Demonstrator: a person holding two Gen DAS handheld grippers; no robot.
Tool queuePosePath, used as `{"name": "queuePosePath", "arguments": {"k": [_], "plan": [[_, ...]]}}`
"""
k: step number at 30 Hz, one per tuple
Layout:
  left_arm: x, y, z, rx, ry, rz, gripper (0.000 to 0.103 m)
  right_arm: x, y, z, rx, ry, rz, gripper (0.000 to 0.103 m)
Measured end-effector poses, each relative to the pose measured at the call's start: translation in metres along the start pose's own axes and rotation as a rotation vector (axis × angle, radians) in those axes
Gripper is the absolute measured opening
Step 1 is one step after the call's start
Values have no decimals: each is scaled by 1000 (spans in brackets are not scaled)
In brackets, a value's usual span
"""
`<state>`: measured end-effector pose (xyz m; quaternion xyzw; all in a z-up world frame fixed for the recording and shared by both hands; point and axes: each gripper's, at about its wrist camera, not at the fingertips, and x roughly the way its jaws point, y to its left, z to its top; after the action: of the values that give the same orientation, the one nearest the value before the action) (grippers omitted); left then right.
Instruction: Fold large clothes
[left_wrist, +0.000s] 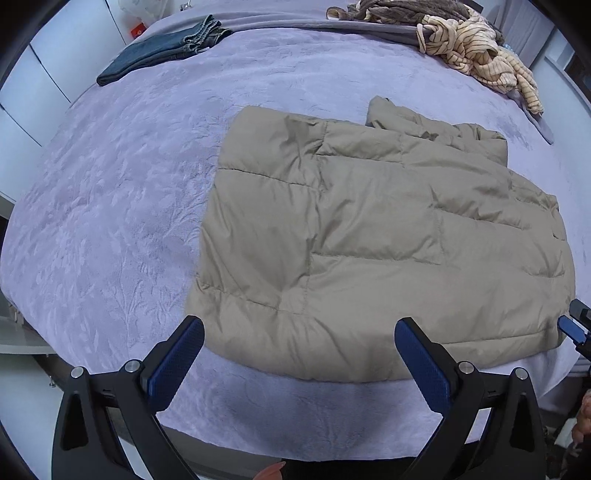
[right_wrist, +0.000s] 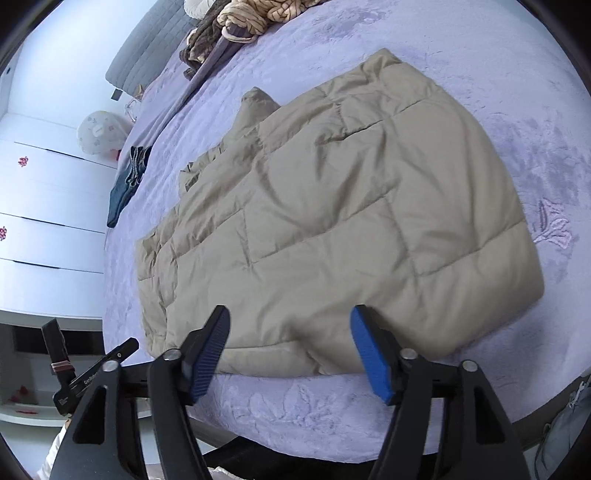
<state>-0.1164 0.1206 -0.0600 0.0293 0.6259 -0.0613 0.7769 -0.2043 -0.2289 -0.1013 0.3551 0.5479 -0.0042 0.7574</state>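
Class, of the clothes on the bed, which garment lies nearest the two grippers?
The beige quilted puffer jacket, spread flat just ahead of both grippers. The folded blue jeans and striped cream garment lie at the far edge.

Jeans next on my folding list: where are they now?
In the left wrist view, the folded jeans lie at the bed's far left, well beyond the tan puffer jacket, opposite the striped clothes pile.

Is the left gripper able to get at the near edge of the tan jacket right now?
Probably yes: the left gripper is open, the tan jacket hem lies just ahead, nothing between.
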Motion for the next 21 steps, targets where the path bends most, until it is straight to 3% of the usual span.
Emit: {"name": "queuePosePath", "arguments": {"k": [4, 15, 21], "plan": [[9, 18, 10, 23, 2, -6, 103, 15, 26, -5, 4, -16, -14, 83], [26, 59, 14, -44, 10, -99, 103, 52, 79, -2, -61, 62, -74, 86], [38, 74, 18, -47, 29, -95, 103, 69, 107, -1, -103, 47, -68, 86]]}}
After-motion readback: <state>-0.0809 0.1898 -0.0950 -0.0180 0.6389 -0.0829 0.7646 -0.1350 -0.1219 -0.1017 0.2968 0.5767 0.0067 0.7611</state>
